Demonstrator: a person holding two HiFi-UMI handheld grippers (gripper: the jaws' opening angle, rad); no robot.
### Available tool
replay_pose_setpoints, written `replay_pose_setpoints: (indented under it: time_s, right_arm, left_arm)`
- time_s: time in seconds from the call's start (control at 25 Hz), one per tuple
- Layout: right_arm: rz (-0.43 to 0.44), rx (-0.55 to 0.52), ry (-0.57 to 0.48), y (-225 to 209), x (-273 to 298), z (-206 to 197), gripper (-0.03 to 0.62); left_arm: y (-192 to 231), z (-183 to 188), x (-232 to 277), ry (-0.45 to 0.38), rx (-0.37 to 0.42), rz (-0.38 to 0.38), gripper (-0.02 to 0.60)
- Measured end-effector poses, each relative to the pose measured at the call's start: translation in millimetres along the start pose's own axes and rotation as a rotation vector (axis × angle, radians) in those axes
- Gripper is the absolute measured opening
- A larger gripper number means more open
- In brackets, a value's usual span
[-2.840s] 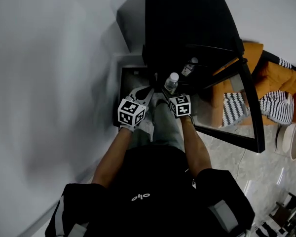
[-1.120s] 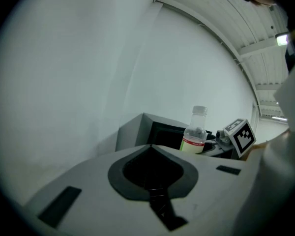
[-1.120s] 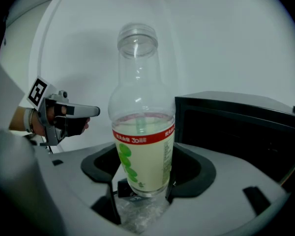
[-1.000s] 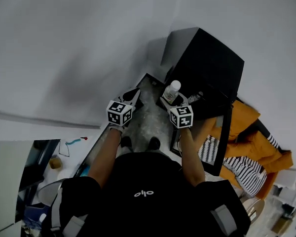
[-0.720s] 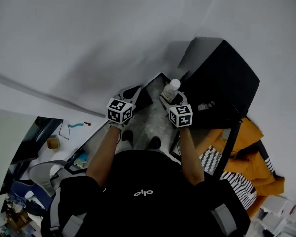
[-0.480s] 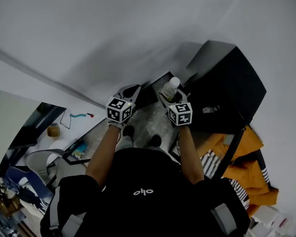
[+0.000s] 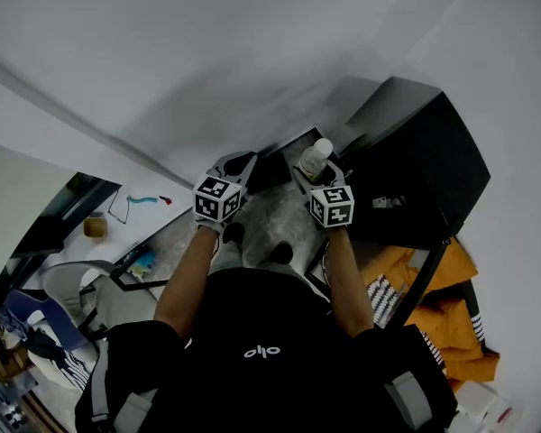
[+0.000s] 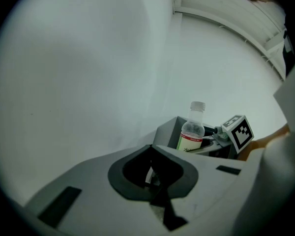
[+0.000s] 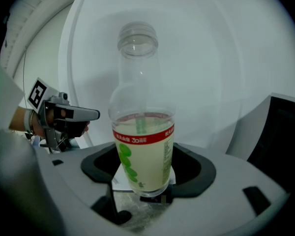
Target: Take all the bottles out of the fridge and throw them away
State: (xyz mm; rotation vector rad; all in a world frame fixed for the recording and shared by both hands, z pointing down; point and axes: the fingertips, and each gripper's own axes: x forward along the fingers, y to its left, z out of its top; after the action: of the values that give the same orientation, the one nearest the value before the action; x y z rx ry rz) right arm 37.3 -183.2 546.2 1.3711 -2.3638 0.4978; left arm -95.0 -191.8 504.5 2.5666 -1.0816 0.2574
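Note:
A clear plastic bottle (image 9: 143, 146) with a white cap, a red band and pale liquid stands upright between the jaws of my right gripper (image 9: 145, 188), which is shut on its lower body. In the head view the bottle (image 7: 317, 158) rises above the right gripper (image 7: 314, 175), just left of the black fridge (image 7: 424, 165). My left gripper (image 7: 237, 163) is held level beside it, jaws shut and empty. The left gripper (image 8: 155, 173) view shows its pads together, with the bottle (image 8: 191, 132) off to its right.
A white wall fills the view ahead. An orange seat (image 7: 406, 273) with a striped cushion (image 7: 379, 296) is behind the fridge's open door. At the left there is a white table (image 7: 149, 206) with small items and a chair (image 7: 81, 287).
The whole view has swung away from the fridge, which has slid to the right while the table and chair came in at the left. The bottle stays in the right gripper; both grippers keep their pose.

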Motion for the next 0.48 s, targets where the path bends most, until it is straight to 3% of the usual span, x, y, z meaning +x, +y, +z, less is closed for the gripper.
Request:
replay_pose_setpoints:
  time_s: [0.24, 0.48]
  right_arm:
    - [0.010, -0.007, 0.015, -5.5, 18.3, -9.8, 0.321]
    - [0.013, 0.010, 0.032, -19.3, 59.4, -40.5, 0.321]
  left_arm:
    - [19.2, -11.5, 1.7, 0.036, 0.024, -0.014, 0.006]
    - [38.1, -53.9, 22.5, 0.099, 0.034, -0.049, 0.006]
